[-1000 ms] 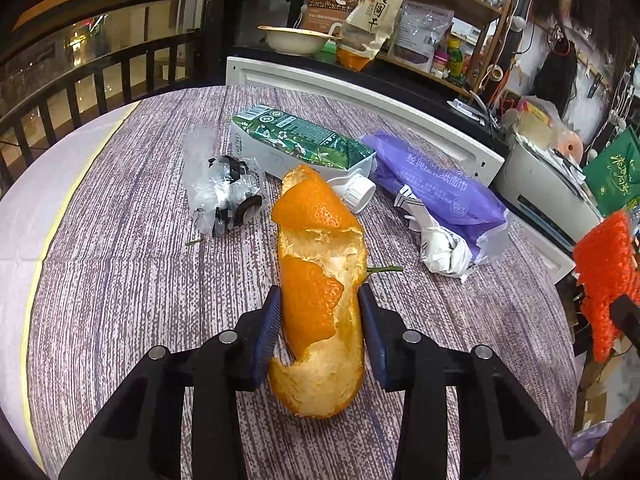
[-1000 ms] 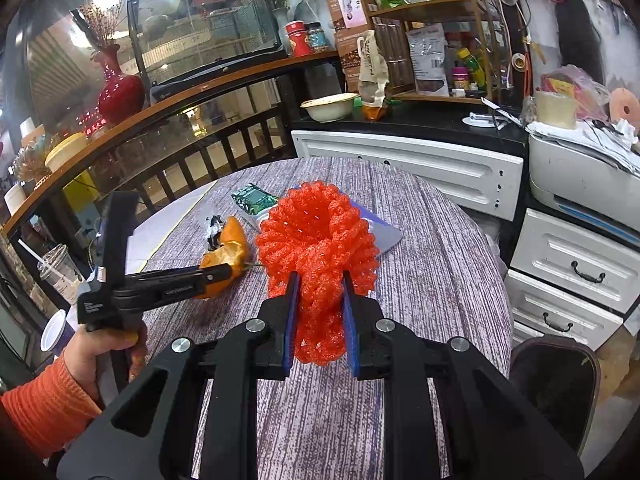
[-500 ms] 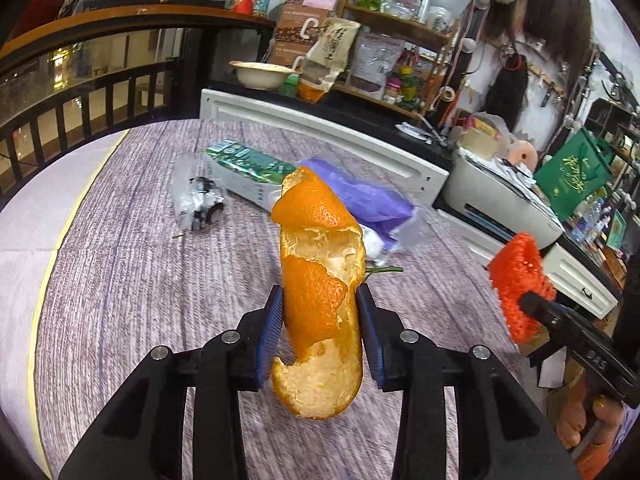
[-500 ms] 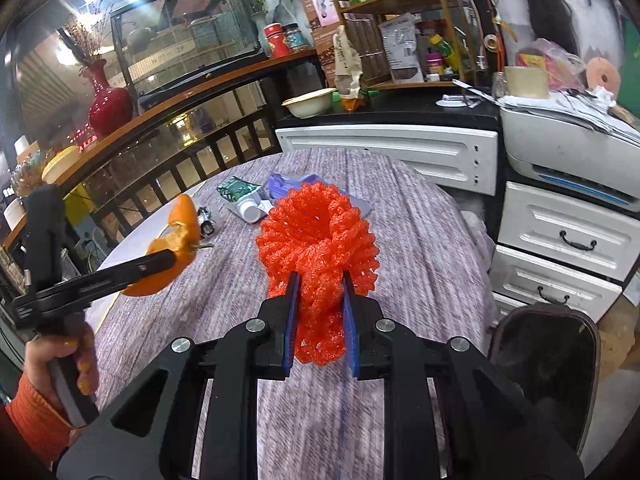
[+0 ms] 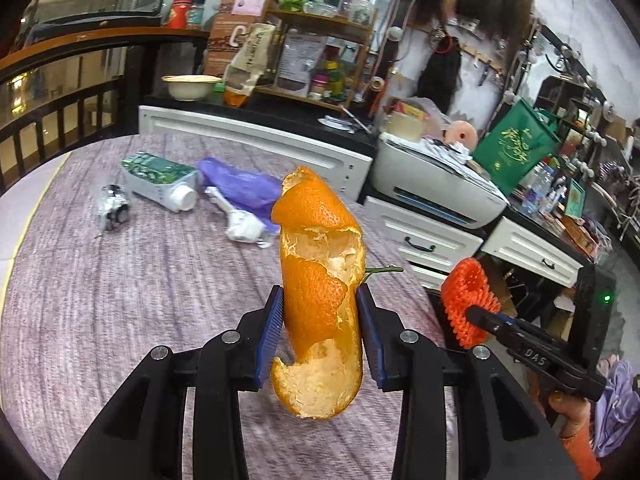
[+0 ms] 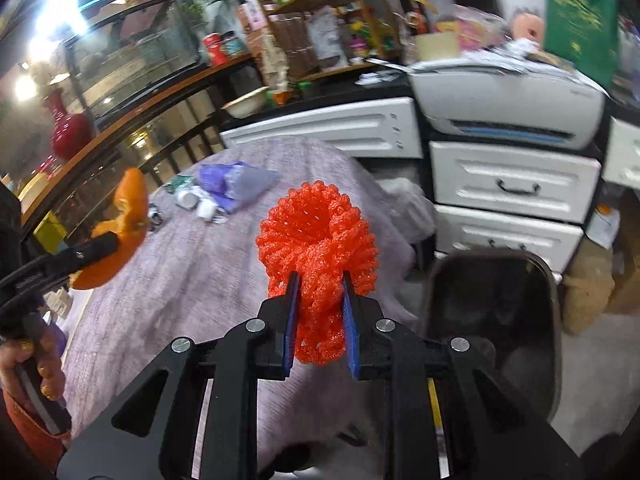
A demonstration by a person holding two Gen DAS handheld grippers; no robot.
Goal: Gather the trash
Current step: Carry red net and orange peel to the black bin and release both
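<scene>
My left gripper [image 5: 320, 312] is shut on a long orange peel [image 5: 320, 280] and holds it upright above the purple-grey table [image 5: 120, 300]. My right gripper [image 6: 318, 292] is shut on a red foam fruit net [image 6: 318, 236] and holds it past the table's right edge, near a dark trash bin [image 6: 492, 312] on the floor. The net also shows at the right of the left wrist view [image 5: 468, 300]. A green carton [image 5: 160, 180], a purple bag [image 5: 240, 188], a white wrapper [image 5: 240, 228] and a crumpled clear wrapper [image 5: 114, 208] lie on the table's far side.
White drawers [image 6: 512, 188] and a printer [image 6: 508, 108] stand behind the bin. A black counter with a bowl [image 5: 192, 86] and cluttered shelves run along the back. A dark railing [image 5: 60, 112] borders the table's left side.
Both grippers have swung right and away from the table with their loads. The trash bin has come into the right wrist view, and the trash on the table looks farther off.
</scene>
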